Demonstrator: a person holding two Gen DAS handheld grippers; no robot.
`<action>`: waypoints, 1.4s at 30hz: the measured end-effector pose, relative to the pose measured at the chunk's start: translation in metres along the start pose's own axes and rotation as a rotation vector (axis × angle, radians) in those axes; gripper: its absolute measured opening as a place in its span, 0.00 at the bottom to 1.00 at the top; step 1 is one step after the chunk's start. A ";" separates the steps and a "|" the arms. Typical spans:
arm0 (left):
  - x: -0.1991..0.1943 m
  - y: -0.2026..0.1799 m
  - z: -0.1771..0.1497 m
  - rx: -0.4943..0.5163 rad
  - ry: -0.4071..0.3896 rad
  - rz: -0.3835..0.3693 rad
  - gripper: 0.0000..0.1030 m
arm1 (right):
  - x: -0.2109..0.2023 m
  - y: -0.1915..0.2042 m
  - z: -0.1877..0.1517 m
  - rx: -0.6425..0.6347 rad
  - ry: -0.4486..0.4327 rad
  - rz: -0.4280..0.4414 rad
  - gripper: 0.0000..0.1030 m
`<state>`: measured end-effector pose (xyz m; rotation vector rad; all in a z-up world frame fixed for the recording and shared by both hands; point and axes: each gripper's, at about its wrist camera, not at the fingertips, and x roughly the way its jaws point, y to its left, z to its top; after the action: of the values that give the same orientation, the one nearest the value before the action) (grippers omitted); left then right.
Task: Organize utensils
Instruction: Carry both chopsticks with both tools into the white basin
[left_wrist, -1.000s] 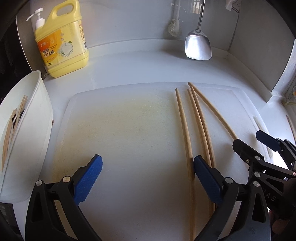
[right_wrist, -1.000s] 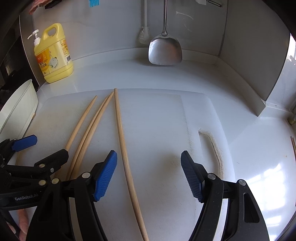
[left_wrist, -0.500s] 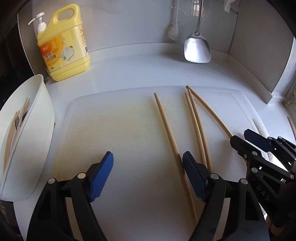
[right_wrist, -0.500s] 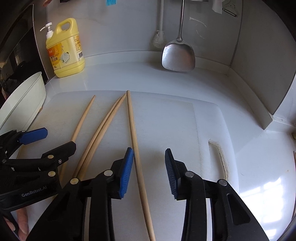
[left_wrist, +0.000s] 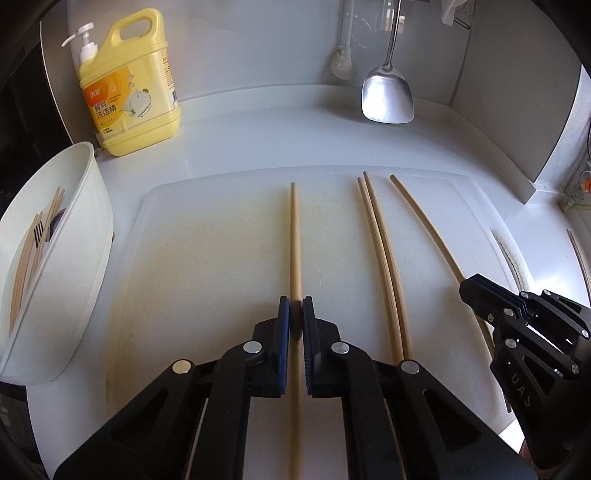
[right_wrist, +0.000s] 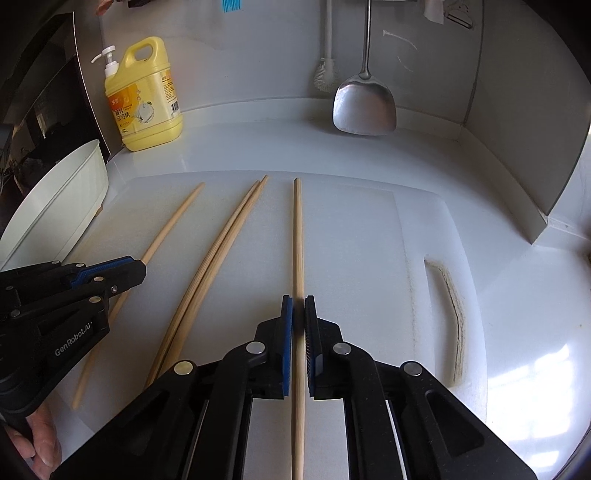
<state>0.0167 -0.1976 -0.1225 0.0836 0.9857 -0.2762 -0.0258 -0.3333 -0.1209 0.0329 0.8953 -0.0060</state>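
In the left wrist view, the left gripper (left_wrist: 295, 312) is clamped on one chopstick (left_wrist: 294, 236) lying on the white board (left_wrist: 207, 258); a pair (left_wrist: 380, 251) and a fourth stick (left_wrist: 424, 225) lie further right, where the right gripper (left_wrist: 476, 291) pinches that fourth stick. A white bin (left_wrist: 74, 251) at left holds more chopsticks. In the right wrist view, the right gripper (right_wrist: 298, 310) is closed on its stick (right_wrist: 297, 236), with the pair (right_wrist: 221, 243) just left, and the left gripper (right_wrist: 129, 271) closed over the far-left chopstick (right_wrist: 173, 221).

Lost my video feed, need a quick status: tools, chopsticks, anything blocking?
Left tool shut on leftmost chopstick. Right tool shut on rightmost chopstick. Middle pair loose on cutting board. Nothing blocking.
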 end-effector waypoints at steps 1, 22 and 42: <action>-0.002 0.001 -0.002 -0.010 0.010 -0.004 0.07 | -0.004 -0.003 -0.003 0.019 -0.001 0.009 0.06; -0.164 0.147 -0.010 -0.263 -0.098 0.103 0.07 | -0.108 0.086 0.052 -0.054 -0.153 0.237 0.06; -0.098 0.359 0.030 -0.256 -0.014 0.088 0.07 | -0.002 0.327 0.127 -0.078 -0.003 0.330 0.06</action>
<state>0.0864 0.1610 -0.0436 -0.1082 0.9935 -0.0680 0.0782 -0.0108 -0.0310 0.1077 0.8784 0.3365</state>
